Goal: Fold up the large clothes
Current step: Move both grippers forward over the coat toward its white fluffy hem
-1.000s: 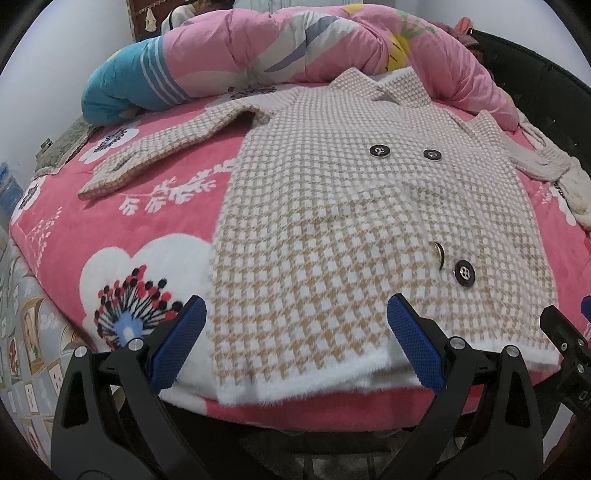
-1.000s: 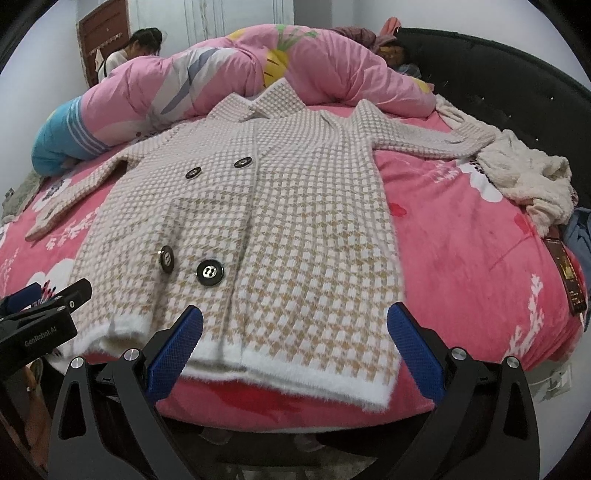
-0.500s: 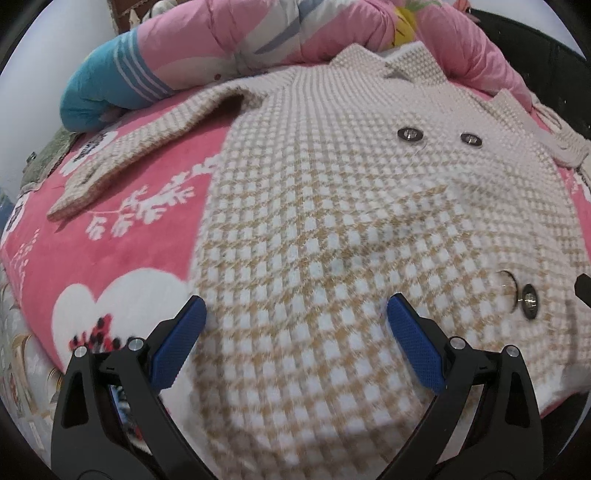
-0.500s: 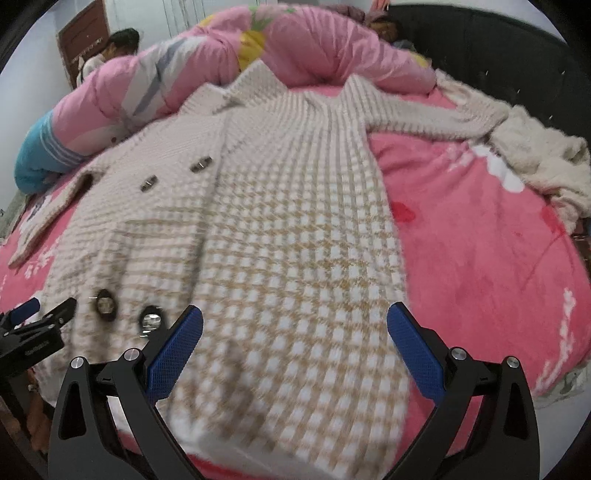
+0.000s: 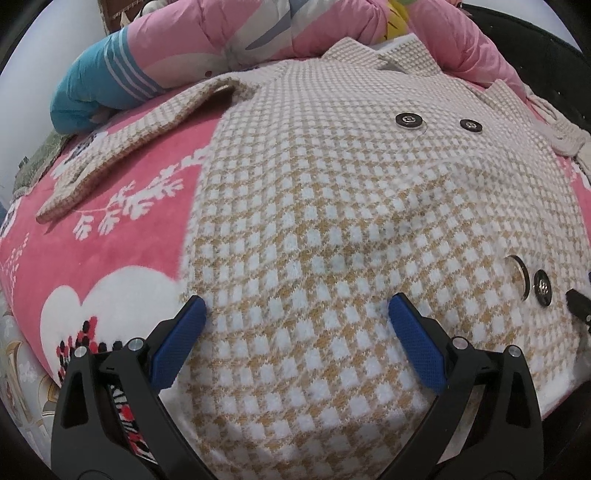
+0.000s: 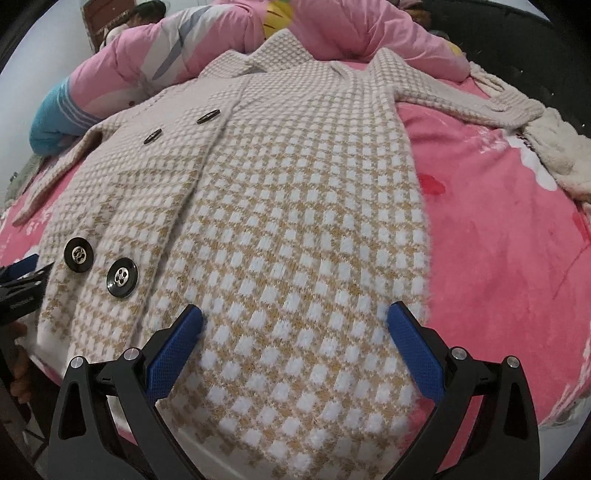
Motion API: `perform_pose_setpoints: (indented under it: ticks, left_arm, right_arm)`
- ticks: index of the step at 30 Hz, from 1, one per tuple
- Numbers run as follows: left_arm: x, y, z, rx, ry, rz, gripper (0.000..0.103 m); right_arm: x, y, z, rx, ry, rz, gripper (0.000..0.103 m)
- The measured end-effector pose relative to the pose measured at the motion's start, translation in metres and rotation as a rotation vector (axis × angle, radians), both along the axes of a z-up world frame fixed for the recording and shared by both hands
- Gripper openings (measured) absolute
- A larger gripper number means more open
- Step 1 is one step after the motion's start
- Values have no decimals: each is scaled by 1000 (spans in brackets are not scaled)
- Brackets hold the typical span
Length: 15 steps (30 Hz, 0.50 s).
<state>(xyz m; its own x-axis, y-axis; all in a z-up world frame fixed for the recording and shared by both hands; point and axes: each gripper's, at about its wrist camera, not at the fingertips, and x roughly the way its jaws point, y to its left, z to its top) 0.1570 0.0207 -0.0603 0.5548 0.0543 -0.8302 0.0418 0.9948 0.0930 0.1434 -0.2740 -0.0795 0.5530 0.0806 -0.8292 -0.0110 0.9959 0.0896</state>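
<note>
A tan-and-white checked knit coat (image 5: 332, 206) (image 6: 288, 192) lies flat, front up, on a pink bed with both sleeves spread out and black buttons (image 6: 122, 277) showing. My left gripper (image 5: 295, 314) stands open just above the coat's lower left part, its blue fingertips (image 5: 184, 332) wide apart over the fabric near the hem. Over the lower right part of the coat my right gripper (image 6: 293, 314) is open too, with its right fingertip (image 6: 410, 336) near the coat's side edge. Neither holds cloth. The left gripper's tip (image 6: 22, 280) shows at the right wrist view's left edge.
A rolled pink, blue and grey duvet (image 5: 207, 48) lies along the head of the bed behind the collar. A cream fluffy garment (image 6: 554, 155) sits at the right, touching the right sleeve end. A person (image 6: 144, 11) is behind the duvet. The pink floral blanket (image 6: 509, 236) is bare beside the coat.
Both grippers have moved forward and down from beyond the bed's edge to just above the coat's lower part. They stayed open; the coat has not moved.
</note>
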Motion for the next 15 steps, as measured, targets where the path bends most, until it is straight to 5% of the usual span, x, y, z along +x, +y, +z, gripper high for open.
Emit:
perform_pose_setpoints:
  ticks: [4,11,15]
  left_arm:
    - [0,-3,1,25,-6,-29,96]
    - [-32,21,32,-40,-144,-99,96]
    - [-47,45,33,-118,-149,-103,95]
  right_arm:
    - [-8,-1,-1,7,-46,31,97]
    - [-18,-21,25,108,-68,92,97]
    - [-24,-44,26,207,-51,97,97]
